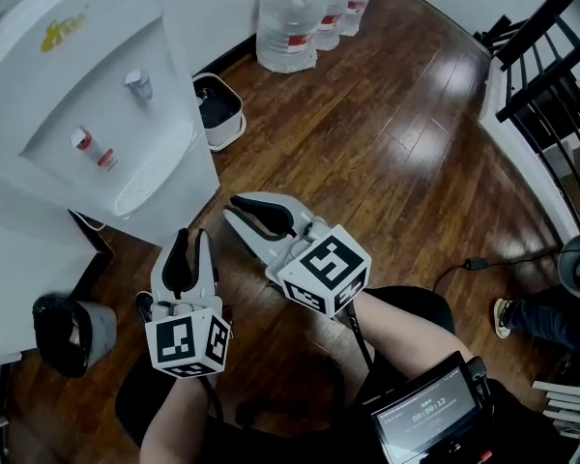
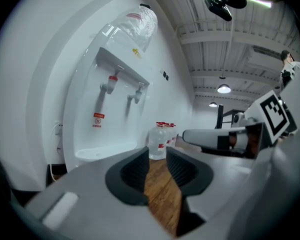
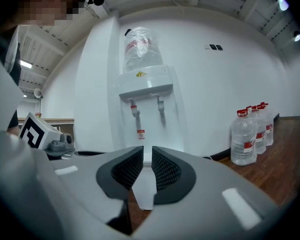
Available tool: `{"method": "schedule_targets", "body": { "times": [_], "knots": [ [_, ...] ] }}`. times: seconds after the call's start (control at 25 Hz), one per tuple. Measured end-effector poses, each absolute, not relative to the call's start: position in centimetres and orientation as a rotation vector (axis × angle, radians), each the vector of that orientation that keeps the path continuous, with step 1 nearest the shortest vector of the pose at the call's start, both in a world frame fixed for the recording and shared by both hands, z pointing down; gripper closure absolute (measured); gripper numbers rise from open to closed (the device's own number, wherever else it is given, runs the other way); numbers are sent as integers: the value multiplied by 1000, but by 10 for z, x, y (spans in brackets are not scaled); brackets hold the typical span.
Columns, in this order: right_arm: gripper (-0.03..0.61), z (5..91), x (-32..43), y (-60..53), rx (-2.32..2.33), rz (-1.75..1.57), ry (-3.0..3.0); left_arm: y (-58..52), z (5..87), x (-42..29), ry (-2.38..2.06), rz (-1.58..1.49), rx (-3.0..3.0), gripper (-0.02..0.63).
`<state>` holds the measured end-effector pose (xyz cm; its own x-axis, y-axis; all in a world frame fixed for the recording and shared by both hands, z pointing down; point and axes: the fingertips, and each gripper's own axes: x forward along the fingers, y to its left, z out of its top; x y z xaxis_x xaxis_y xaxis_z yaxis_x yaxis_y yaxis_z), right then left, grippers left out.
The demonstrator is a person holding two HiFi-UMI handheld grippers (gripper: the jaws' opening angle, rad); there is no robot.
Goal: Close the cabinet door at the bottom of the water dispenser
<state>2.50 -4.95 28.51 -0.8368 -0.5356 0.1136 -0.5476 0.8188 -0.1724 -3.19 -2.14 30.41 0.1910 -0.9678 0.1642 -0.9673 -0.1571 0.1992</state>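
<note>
The white water dispenser (image 1: 87, 114) stands at the upper left of the head view, and its taps show in the left gripper view (image 2: 110, 99) and the right gripper view (image 3: 150, 109). Its bottom cabinet is mostly hidden; a white lower panel (image 3: 143, 184) shows through the right jaws. My left gripper (image 1: 191, 232) (image 2: 157, 151) is held in front of the dispenser's base, jaws a narrow gap apart, nothing between them. My right gripper (image 1: 230, 209) (image 3: 147, 151) is beside it, pointing at the dispenser, with only a thin slit between the pads and nothing held.
Several large water bottles (image 1: 290, 22) stand by the far wall. A small white bin (image 1: 217, 109) sits right of the dispenser, a black-lined bucket (image 1: 68, 332) at lower left. A black railing (image 1: 541, 56) and a floor cable (image 1: 474, 264) lie to the right.
</note>
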Motion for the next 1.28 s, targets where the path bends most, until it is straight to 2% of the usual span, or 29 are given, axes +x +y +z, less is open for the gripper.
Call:
{"method": "schedule_targets", "body": {
  "times": [0.12,0.36,0.92,1.28],
  "knots": [
    [574,280,25,-42,854,231,-2959,-19,289,-32,-1863,6,2199,502],
    [574,279,25,-19,773,59,-2931,-20,281,-14,-1884,39,2265,528],
    [574,266,55,-23,852,205,-2998,-26,286,6,-1946,87,2269,528],
    [574,282,59,-43,824,33,-2943,-44,299,-3,-1959,131,2260,528]
  ]
}}
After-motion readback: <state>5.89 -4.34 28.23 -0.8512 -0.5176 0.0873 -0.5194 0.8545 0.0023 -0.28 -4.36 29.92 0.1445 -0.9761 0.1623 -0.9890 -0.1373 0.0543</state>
